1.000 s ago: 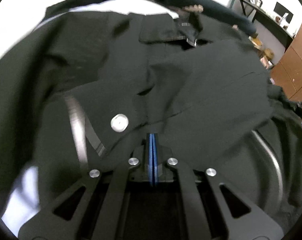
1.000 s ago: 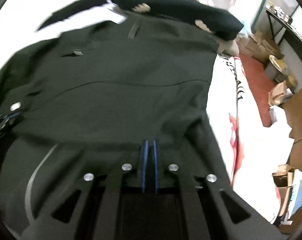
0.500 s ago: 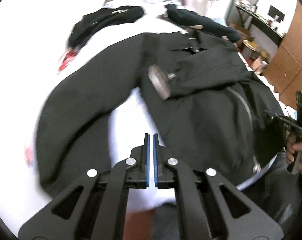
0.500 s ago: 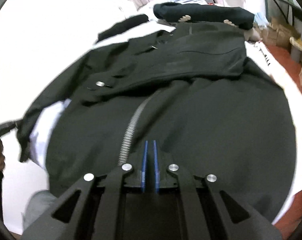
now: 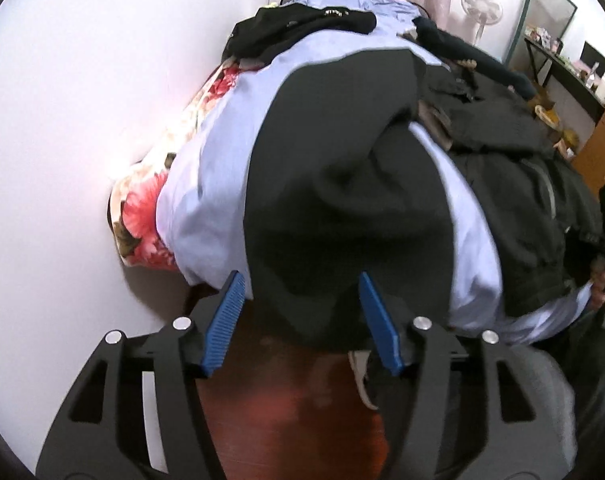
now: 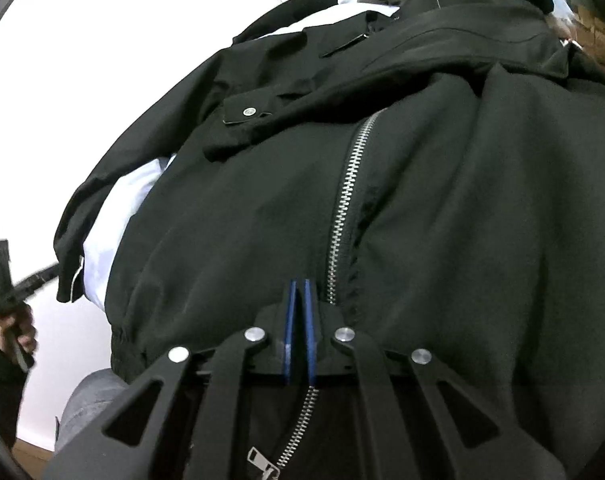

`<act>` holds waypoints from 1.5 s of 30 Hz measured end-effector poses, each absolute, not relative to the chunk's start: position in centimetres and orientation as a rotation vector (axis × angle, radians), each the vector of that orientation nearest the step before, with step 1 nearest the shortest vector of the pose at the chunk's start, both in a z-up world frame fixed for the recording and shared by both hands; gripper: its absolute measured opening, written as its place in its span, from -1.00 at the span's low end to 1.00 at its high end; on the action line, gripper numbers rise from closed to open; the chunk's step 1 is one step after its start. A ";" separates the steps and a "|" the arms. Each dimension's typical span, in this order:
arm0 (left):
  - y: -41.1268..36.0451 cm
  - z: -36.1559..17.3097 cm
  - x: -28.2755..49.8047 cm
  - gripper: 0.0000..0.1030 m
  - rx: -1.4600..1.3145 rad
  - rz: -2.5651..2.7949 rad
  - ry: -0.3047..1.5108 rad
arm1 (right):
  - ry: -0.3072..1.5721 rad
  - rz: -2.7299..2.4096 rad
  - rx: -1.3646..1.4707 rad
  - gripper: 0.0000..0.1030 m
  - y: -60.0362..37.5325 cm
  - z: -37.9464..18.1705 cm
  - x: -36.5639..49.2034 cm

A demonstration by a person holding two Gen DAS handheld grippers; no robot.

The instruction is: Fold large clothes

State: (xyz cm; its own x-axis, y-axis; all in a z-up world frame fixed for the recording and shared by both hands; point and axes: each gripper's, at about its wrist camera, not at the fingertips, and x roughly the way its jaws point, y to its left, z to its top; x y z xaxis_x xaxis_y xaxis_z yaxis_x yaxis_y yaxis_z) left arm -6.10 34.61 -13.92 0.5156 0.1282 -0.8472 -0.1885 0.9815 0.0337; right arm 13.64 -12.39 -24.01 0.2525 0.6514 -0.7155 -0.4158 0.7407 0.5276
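A large black jacket (image 6: 422, 184) with a silver zipper (image 6: 344, 208) lies spread over the bed's pale blue sheet (image 5: 222, 152). My right gripper (image 6: 300, 288) is shut on the jacket's bottom hem just left of the zipper. In the left wrist view one black sleeve (image 5: 342, 184) hangs over the bed's near corner. My left gripper (image 5: 300, 280) is open, its blue pads on either side of the sleeve's end, not closed on it. The left gripper shows in the right wrist view (image 6: 6, 280) at the far left.
More dark clothes (image 5: 302, 28) are piled at the head of the bed. A floral mattress edge (image 5: 150, 208) meets the white wall on the left. Red-brown floor (image 5: 294, 412) lies below. A desk (image 5: 570, 76) and a fan (image 5: 480, 4) stand at the back right.
My left gripper has opened and moved down to the bed's corner, around the sleeve end. My right gripper stays shut on the hem and has dropped lower and closer to the jacket.
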 end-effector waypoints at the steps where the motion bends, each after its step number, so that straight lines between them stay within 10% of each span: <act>1: 34.6 -14.3 -6.4 0.35 -0.053 0.193 1.005 | 1.094 0.738 0.248 -0.92 -12.4 -24.1 13.6; 9: 35.7 -16.3 -5.5 0.66 -0.083 0.199 0.973 | 1.085 0.754 0.239 -0.92 -12.9 -24.1 13.4; 32: 38.7 -19.1 -6.0 0.67 -0.831 -0.143 0.750 | 1.079 0.763 0.231 -0.92 -12.7 -24.1 13.5; 40: 36.9 -18.2 -3.8 -0.50 -0.813 -0.142 0.771 | 1.083 0.768 0.240 -0.91 -12.8 -24.1 13.4; 45: 36.1 -15.8 -3.8 -0.85 -0.811 -0.190 0.690 | 1.088 0.784 0.244 -0.91 -12.9 -24.1 13.5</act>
